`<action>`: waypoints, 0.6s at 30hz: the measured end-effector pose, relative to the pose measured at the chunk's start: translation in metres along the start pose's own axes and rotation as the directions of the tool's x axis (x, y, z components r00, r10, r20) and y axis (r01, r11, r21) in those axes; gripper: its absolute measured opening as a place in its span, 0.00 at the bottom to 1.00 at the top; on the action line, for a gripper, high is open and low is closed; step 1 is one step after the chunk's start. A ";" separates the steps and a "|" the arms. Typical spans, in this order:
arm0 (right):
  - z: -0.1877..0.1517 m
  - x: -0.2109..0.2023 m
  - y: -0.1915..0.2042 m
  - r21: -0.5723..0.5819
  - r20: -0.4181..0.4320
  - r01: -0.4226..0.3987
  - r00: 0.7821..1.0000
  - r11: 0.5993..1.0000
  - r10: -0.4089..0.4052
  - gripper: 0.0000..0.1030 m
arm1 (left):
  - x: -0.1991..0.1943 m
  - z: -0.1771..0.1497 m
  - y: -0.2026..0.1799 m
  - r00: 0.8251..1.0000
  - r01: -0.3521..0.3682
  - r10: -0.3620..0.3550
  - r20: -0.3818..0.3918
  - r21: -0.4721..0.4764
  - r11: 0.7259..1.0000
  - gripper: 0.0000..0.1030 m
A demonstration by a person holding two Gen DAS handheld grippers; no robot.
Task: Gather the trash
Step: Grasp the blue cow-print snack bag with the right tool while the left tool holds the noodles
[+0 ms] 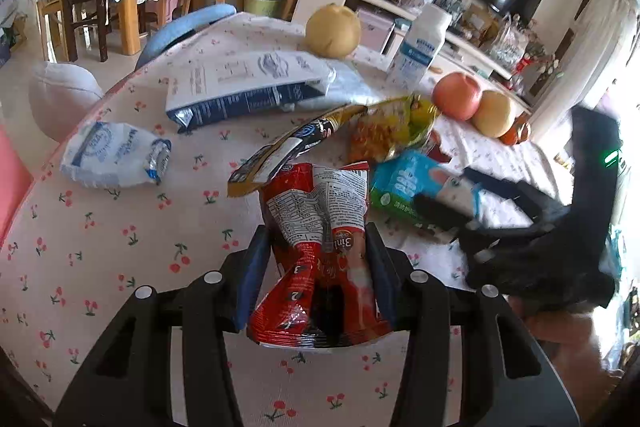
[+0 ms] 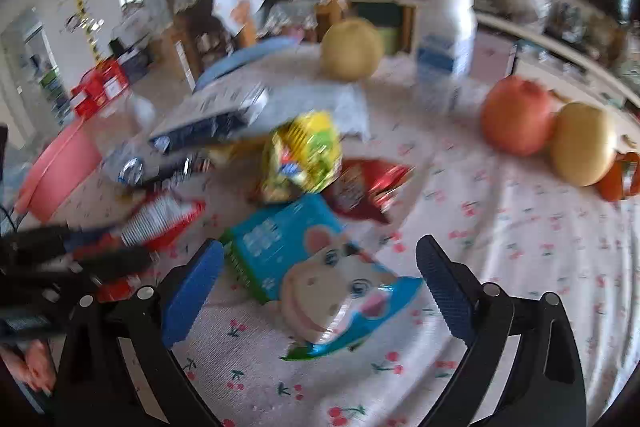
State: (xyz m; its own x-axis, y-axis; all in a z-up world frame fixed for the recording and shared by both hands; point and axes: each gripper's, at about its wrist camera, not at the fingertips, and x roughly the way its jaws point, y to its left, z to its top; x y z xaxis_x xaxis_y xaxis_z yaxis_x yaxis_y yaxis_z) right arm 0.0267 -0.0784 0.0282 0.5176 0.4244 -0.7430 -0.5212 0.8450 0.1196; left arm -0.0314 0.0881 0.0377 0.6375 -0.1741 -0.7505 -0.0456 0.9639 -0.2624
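The left gripper (image 1: pixel 318 267) is clamped on a red wrapper (image 1: pixel 320 227); the right gripper (image 2: pixel 320 283) gapes around the cow packet (image 2: pixel 320 267), not gripping. Barely begun, I'd judge — several wrappers litter the table (image 1: pixel 100 267).

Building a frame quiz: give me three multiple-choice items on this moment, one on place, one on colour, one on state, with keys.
1. Where does the white bottle stand?
A. far side of the table, upright
B. between the right gripper's fingers
C. on the floor

2. What colour is the packet in the left gripper?
A. blue
B. red
C. yellow

3. How is the right gripper?
A. shut on the cow packet
B. shut, empty
C. open around the cow packet

Key: 1 A, upright beyond the wrappers; 2 B, red wrapper pinched between the fingers; 3 C, fingers stand clear of its sides.
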 end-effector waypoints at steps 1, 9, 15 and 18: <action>0.000 0.001 0.002 -0.008 -0.011 -0.011 1.000 1.000 0.011 0.93 | -0.004 0.001 0.001 1.000 0.008 -0.008 0.005 -0.004 1.000 0.48; 0.000 0.007 0.015 -0.096 -0.051 0.020 0.998 0.995 -0.025 0.93 | -0.024 0.012 0.010 0.998 0.051 -0.050 0.048 -0.021 0.998 0.48; -0.004 0.012 0.031 -0.139 -0.074 0.036 0.996 0.990 -0.047 0.67 | -0.034 0.012 0.006 0.995 0.077 -0.077 0.069 0.009 0.997 0.48; -0.005 0.011 0.036 -0.148 -0.069 0.048 0.996 0.988 -0.059 0.62 | -0.037 0.011 0.009 0.994 0.083 -0.084 0.073 0.009 0.996 0.48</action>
State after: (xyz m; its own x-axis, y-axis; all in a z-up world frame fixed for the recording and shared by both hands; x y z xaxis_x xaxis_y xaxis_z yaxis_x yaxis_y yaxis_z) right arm 0.0109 -0.0450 0.0211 0.4996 0.3503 -0.7923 -0.5903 0.8070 -0.0154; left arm -0.0471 0.1054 0.0703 0.6938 -0.2391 -0.6793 0.0149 0.9479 -0.3184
